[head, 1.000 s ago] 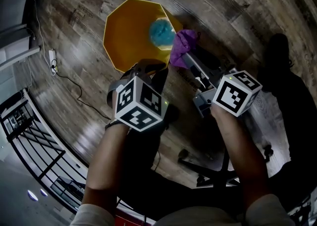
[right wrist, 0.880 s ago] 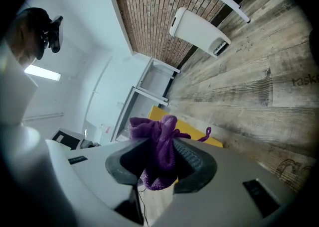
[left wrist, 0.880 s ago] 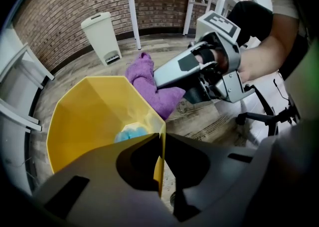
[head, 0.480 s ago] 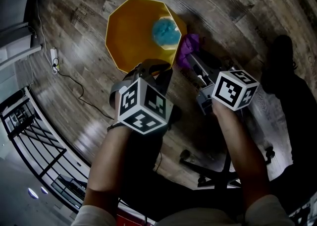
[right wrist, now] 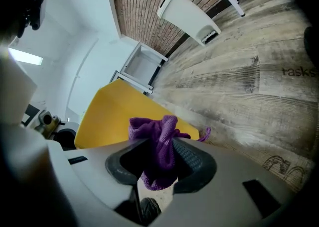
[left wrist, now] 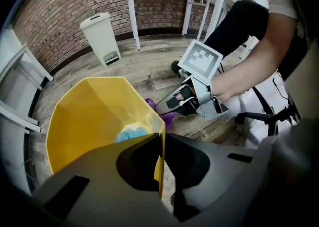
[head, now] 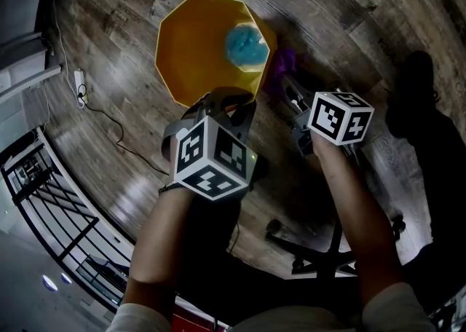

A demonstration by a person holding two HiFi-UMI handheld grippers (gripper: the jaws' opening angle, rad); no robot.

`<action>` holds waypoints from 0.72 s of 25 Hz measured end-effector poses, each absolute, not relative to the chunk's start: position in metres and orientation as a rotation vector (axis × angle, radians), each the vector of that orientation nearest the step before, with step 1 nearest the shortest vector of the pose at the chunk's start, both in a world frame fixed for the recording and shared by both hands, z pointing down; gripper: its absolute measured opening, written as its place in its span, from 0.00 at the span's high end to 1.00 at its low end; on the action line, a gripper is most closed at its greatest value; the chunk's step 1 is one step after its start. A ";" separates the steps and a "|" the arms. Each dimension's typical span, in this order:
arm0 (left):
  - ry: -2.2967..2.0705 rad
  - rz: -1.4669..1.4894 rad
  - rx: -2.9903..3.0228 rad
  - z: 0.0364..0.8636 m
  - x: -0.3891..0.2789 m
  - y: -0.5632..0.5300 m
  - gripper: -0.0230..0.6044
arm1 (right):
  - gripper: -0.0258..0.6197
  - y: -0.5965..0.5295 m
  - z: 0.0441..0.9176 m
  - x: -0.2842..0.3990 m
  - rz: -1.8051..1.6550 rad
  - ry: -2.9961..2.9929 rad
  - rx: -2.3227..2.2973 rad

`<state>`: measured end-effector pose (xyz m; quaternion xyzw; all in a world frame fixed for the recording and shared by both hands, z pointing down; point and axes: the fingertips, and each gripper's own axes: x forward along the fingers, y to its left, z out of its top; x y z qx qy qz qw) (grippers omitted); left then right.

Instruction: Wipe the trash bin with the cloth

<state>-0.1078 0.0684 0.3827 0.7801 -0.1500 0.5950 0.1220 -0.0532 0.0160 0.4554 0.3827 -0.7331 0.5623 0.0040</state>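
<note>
Lower than a second ago, the right gripper point(head: 289, 90) has sunk beside the bin point(head: 191, 54), and the purple cloth point(head: 282, 68) that showed plainly above the rim then is now mostly tucked behind the bin's right edge. Its fingers are clamped on the cloth point(right wrist: 158, 144), which bunches out ahead of them with the yellow outer wall point(right wrist: 107, 116) right behind it. From these views I cannot tell whether the cloth presses on that wall or only sits just beside it.

The left gripper point(left wrist: 160, 144) has kept its place, its fingers closed tight on the bin's near rim, one inside and one outside, steadying it. Down in the bin lies a blue crumpled wad point(head: 246, 45).

Judging from this, a downward stroke on the outer side is under way, with other faces likely left to wipe.

Farther off, a white pedal bin point(left wrist: 101, 37) stands against the brick wall point(left wrist: 60, 7).
</note>
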 end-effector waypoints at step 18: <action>-0.465 1.672 2.289 0.384 -0.104 0.067 0.94 | 0.76 0.002 0.544 -0.061 1.633 -2.122 1.123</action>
